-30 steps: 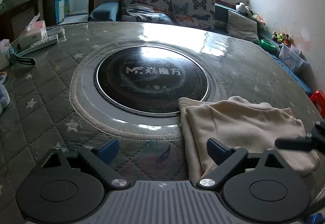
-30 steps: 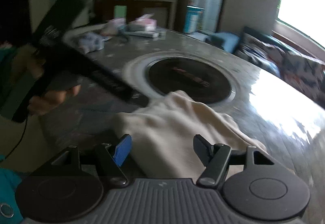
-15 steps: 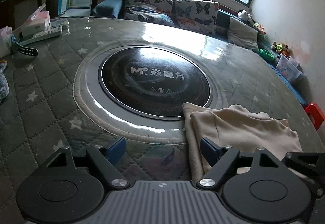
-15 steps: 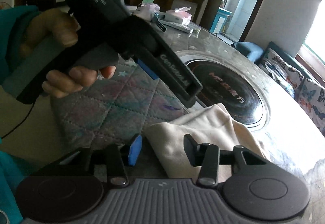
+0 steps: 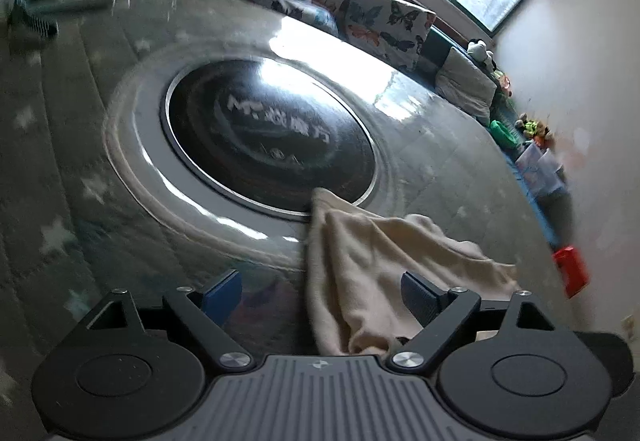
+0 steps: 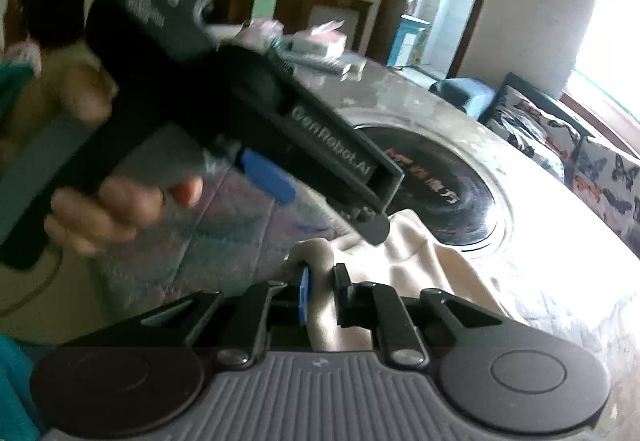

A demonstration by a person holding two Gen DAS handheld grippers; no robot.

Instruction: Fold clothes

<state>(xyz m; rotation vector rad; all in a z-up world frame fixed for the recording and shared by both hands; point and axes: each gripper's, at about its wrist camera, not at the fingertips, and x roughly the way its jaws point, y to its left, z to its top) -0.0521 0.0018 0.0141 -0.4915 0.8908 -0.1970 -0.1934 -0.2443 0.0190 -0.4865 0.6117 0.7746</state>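
While the right tool [image 6: 320,295] closes, cream cloth [image 6: 404,265] sits pinched.

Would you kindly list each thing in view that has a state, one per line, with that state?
Beige garment: crumpled on the table, one corner overlapping the black disc.
Right gripper: jaws closing, a fold of the garment between the pads.
Left gripper: jaws opening, wide apart, garment edge between them but not pinched.
Black disc: set flush in the table, mostly uncovered.
Quilted table cover: lying flat.
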